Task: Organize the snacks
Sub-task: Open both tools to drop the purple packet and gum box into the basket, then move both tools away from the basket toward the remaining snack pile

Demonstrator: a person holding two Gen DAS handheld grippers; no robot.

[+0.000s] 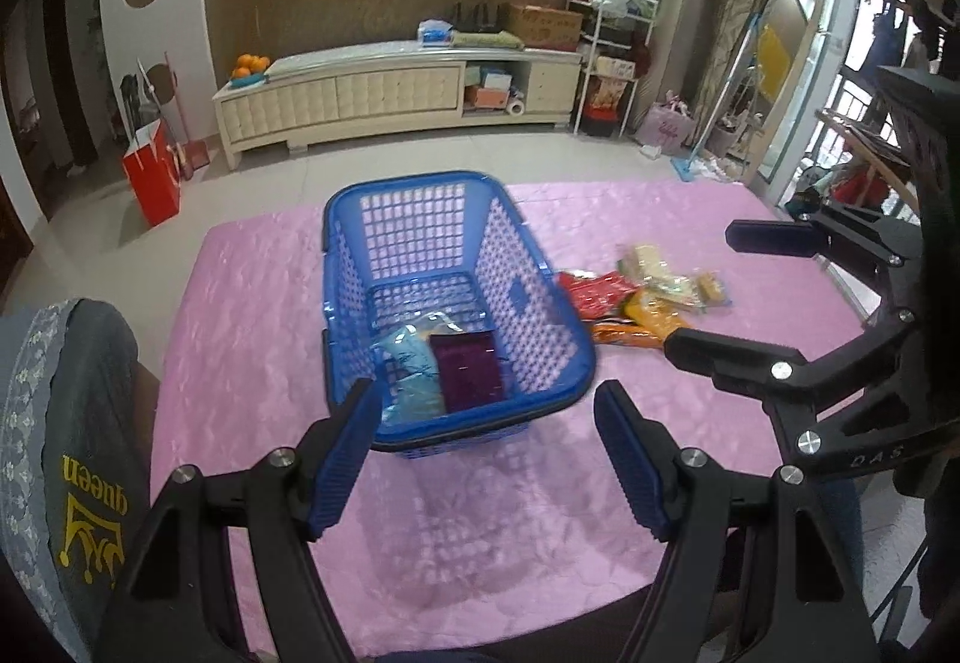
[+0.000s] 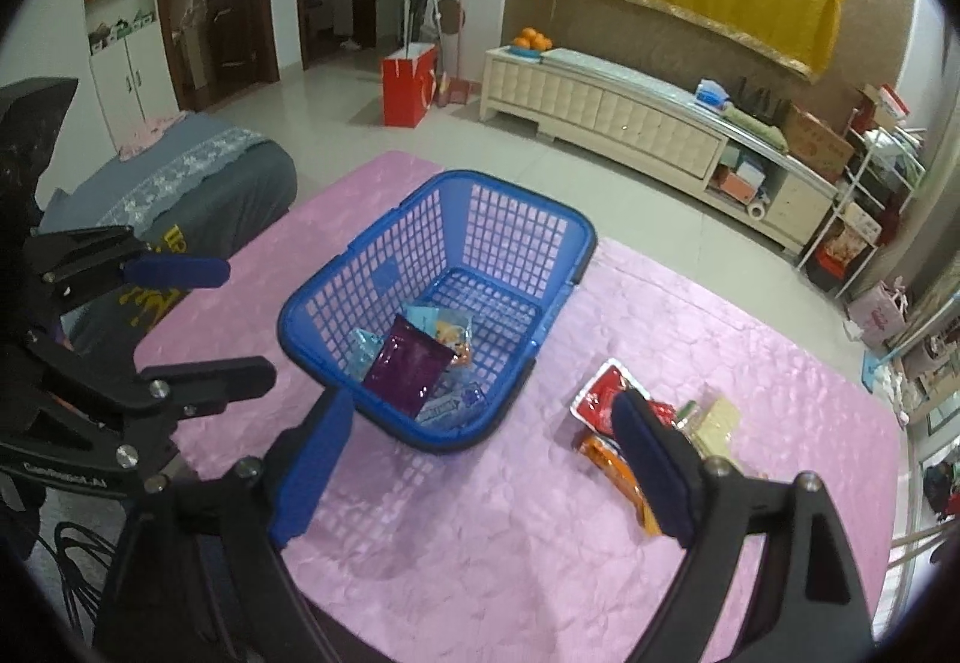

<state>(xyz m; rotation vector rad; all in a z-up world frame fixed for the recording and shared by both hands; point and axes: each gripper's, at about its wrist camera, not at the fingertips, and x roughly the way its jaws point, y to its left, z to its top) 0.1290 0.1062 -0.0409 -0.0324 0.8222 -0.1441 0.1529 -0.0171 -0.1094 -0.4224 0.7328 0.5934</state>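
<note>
A blue plastic basket (image 1: pixel 540 273) (image 2: pixel 336 297) stands on a pink quilted table cover (image 1: pixel 252 339) (image 2: pixel 510 531). Inside lie a purple packet (image 1: pixel 468 372) (image 2: pixel 408 363) and light blue packets (image 1: pixel 408 363) (image 2: pixel 447 411). Right of the basket sits a loose pile of snacks: a red packet (image 1: pixel 594 294) (image 2: pixel 597 399), an orange packet (image 1: pixel 651 312) (image 2: pixel 606 459) and pale clear-wrapped ones (image 1: pixel 672 282) (image 2: pixel 717 417). My left gripper (image 1: pixel 489 459) (image 2: pixel 237 315) hovers open and empty before the basket's near rim. My right gripper (image 2: pixel 480 459) (image 1: pixel 738 291) is open and empty, between the basket and the pile.
A grey cushion with yellow "queen" lettering (image 1: pixel 72 453) (image 2: pixel 192 195) lies left of the table. Beyond the table are a tiled floor, a red paper bag (image 1: pixel 153 171) (image 2: pixel 408 84), a cream low cabinet (image 1: pixel 396 93) (image 2: pixel 630 123) and cluttered shelves (image 1: pixel 606 63) at the right.
</note>
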